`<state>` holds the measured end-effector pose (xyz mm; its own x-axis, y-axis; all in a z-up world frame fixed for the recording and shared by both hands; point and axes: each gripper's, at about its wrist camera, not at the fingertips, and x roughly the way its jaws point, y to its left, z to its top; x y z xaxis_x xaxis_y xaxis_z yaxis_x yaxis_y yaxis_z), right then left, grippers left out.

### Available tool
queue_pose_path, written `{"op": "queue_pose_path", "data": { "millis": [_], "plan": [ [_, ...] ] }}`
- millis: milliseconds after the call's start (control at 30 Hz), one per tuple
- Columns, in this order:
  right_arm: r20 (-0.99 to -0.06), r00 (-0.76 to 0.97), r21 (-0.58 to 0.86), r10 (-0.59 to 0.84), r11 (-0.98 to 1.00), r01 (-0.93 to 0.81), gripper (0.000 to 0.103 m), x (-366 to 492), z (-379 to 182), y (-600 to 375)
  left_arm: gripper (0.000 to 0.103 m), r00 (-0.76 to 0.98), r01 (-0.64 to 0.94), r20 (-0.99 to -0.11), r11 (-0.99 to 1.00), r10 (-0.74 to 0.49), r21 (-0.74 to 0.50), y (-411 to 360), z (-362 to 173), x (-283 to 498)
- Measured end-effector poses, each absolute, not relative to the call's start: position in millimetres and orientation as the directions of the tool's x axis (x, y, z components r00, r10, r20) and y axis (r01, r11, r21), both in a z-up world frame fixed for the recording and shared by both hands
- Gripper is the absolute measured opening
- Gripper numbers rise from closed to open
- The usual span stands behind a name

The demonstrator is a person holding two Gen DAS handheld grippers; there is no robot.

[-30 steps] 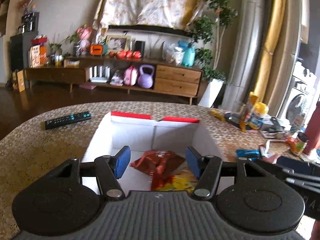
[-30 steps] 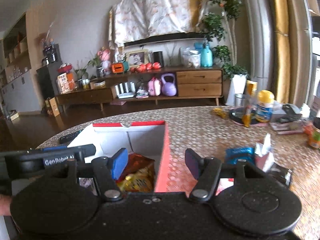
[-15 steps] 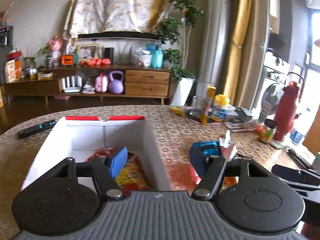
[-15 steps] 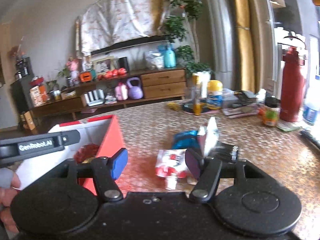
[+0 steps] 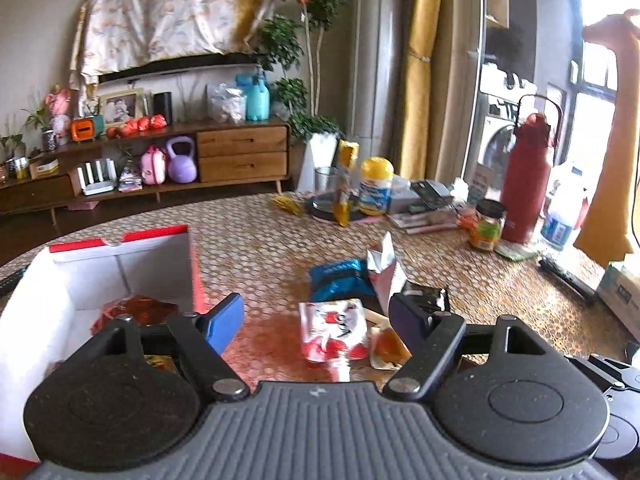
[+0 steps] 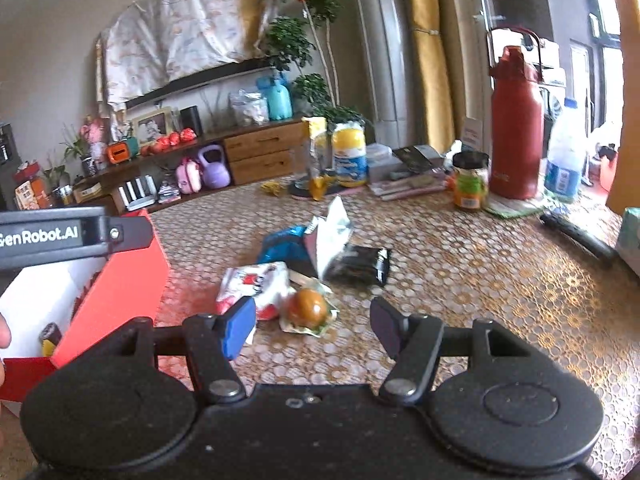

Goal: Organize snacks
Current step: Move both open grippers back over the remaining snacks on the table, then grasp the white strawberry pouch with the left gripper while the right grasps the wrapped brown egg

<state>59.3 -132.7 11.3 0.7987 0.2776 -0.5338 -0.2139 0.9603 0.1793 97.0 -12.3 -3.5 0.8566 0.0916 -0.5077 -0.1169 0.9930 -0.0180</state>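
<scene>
A red box with a white inside [image 5: 120,264] stands at the left and holds a red-orange snack bag [image 5: 132,312]. It also shows in the right wrist view [image 6: 120,280]. Loose snacks lie on the table to its right: a white-and-red pouch [image 5: 336,332] [image 6: 256,284], a burger-print packet [image 6: 308,308], a blue bag [image 5: 340,280] [image 6: 280,244], a silver torn pack [image 6: 332,236] and a black packet [image 6: 360,264]. My left gripper [image 5: 316,316] is open just before the pouch. My right gripper [image 6: 312,324] is open with the burger packet between its fingers' line.
At the far side of the table [image 6: 460,280] stand a red flask [image 6: 516,136], a jar [image 6: 468,180], a water bottle [image 6: 564,160], a yellow-capped tub [image 6: 350,152] and stacked papers. A black rod [image 6: 576,236] lies at the right.
Both grippers have swung right, away from over the box and toward the pile of loose snacks. Both stay open and empty.
</scene>
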Motion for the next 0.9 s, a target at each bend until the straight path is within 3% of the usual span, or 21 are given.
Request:
{"op": "queue_pose_path", "data": {
  "millis": [367,900],
  "plan": [
    [-0.565,0.783,0.195,0.261,0.964,-0.180,0.063,73.8,-6.5,-152.3,0.083,0.773,-0.148,-0.623,0.989,0.117,0.002,-26.7,-36.9,144.8],
    [-0.585,0.764,0.241,0.273,0.958,-0.157,0.063,91.0,-24.6,-171.9,0.084,0.677,-0.182,-0.717,0.982,0.169,0.059,-25.7,-87.6,219.8]
  ]
}}
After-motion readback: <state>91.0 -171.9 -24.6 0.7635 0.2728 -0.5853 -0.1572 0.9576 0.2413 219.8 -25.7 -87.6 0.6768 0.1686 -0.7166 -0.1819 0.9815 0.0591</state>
